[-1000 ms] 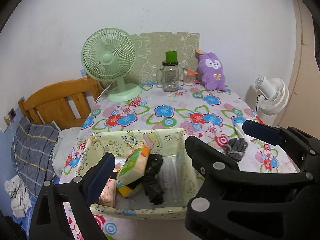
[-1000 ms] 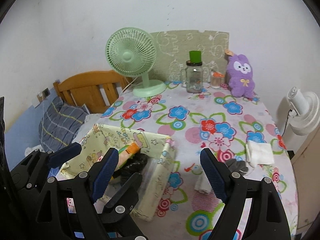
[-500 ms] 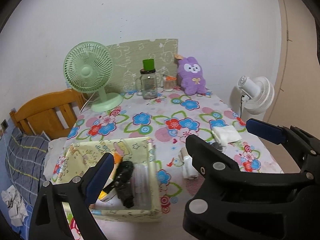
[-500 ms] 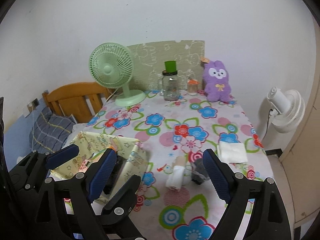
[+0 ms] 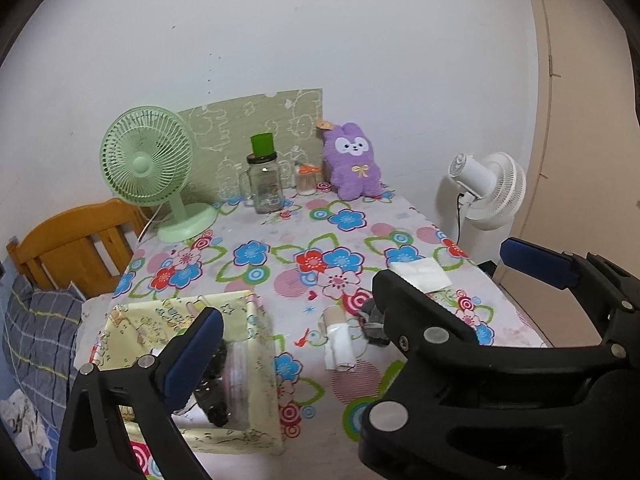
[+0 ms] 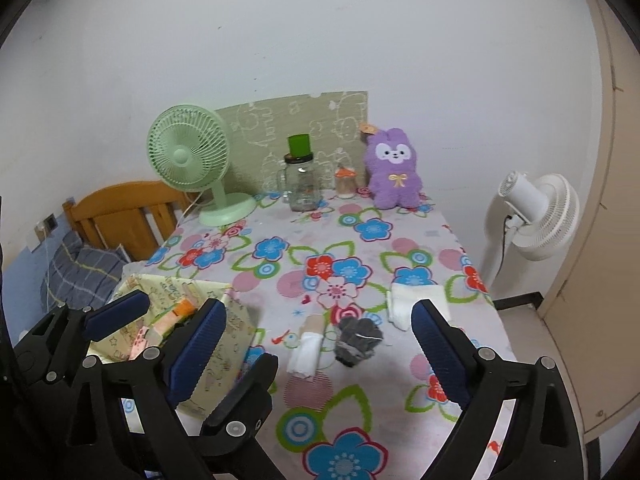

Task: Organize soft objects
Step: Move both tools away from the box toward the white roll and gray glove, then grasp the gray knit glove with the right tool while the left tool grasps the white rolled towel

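A yellow patterned fabric box stands at the table's near left and holds a black item and colourful soft items. On the floral cloth lie a rolled white sock, a grey glove and a folded white cloth. A purple plush sits at the far end. My left gripper is open above the box and sock. My right gripper is open, with the sock and glove between its fingers.
A green desk fan, a glass jar with a green lid and a small bottle stand at the table's far end. A white floor fan is right of the table. A wooden headboard and bedding lie left.
Both grippers have pulled back and risen from the box and shifted right. The sock, glove and white cloth have come into fuller view. Both stay open and empty.
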### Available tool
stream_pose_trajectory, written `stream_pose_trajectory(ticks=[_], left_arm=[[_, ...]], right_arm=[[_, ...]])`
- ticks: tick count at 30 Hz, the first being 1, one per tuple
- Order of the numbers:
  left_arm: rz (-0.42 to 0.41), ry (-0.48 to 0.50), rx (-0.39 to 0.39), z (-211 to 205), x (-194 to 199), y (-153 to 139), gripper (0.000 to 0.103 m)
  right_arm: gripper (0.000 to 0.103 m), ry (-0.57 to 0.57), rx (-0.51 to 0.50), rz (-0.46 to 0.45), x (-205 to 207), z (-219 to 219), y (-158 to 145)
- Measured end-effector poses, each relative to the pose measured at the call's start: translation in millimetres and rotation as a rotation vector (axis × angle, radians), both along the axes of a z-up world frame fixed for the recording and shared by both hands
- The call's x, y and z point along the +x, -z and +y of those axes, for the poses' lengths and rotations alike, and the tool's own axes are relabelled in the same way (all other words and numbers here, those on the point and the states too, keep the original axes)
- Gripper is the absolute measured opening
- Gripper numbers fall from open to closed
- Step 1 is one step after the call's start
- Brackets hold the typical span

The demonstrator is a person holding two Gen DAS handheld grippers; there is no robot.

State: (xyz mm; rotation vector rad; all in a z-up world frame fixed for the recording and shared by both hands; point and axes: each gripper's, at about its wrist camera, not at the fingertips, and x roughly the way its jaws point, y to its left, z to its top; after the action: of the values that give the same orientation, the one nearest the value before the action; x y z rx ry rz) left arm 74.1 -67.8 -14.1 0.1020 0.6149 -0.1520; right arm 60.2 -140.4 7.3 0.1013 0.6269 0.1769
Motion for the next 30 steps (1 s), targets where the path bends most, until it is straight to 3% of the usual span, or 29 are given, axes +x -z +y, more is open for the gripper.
stream_pose_trajectory(ticks=[15,30], left_arm=[[0.017,0.014,-0.011,-27.8,15.5,19.0,0.103],[0.086,0.008,-0.007,-43.3,44.8,66.0,0.103]], right_arm=[[0.098,0.029,-0.006,0.014,11.4,-27.8,19.4],[0.098,0.017,-0.024,0.069,40.0,-43.1,65.4]])
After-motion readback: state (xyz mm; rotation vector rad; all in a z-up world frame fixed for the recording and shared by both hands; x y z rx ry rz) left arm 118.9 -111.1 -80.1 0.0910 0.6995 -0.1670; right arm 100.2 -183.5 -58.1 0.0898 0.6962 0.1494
